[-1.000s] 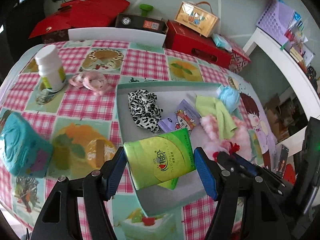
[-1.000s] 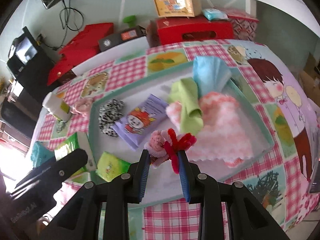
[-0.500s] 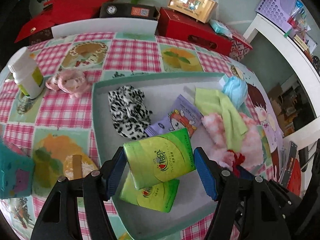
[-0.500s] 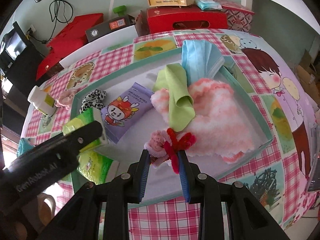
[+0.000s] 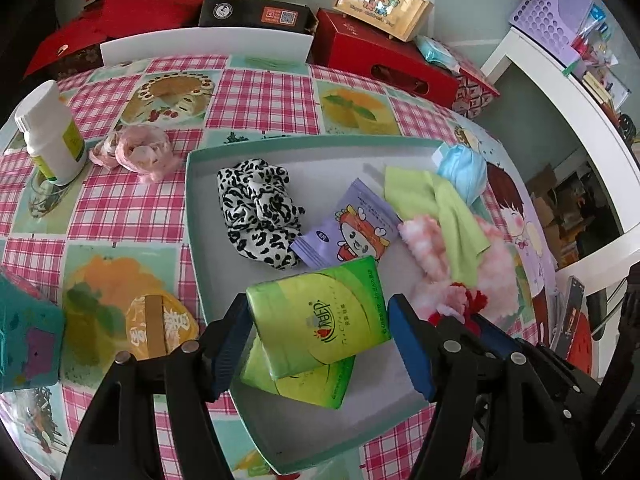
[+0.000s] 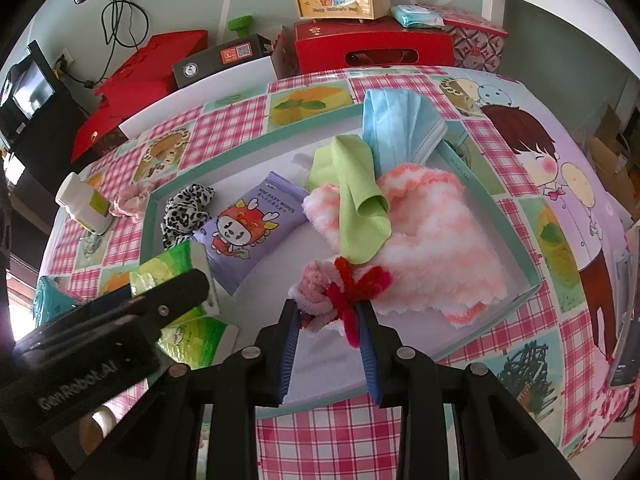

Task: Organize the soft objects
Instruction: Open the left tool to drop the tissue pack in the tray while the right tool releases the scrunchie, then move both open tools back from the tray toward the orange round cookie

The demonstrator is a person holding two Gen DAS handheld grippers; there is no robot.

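My left gripper [image 5: 320, 322] is shut on a green tissue pack [image 5: 318, 322], held just above a second green pack [image 5: 316, 380] lying in the teal-rimmed tray [image 5: 192, 216]. My right gripper [image 6: 328, 312] is shut on a pink scrunchie with a red pipe-cleaner bow [image 6: 340, 288], over the tray's near side. In the tray lie a leopard-print scrunchie [image 5: 256, 212], a purple wipes pack [image 6: 244, 228], a green cloth [image 6: 354, 200], a blue face mask [image 6: 400, 128] and a pink-white fluffy towel [image 6: 432, 256]. A pink scrunchie [image 5: 138, 152] lies on the tablecloth left of the tray.
A white bottle [image 5: 50, 134] stands at the table's far left. A teal box [image 5: 24, 344] sits at the near left edge. Red boxes [image 5: 384, 64], a black box [image 5: 252, 16] and a wooden case [image 5: 382, 2] line the floor behind the table. A white shelf [image 5: 560, 92] stands right.
The left gripper has carried the green tissue pack rightward and lower over the tray, above the second green pack. The right gripper keeps still with the pink scrunchie.
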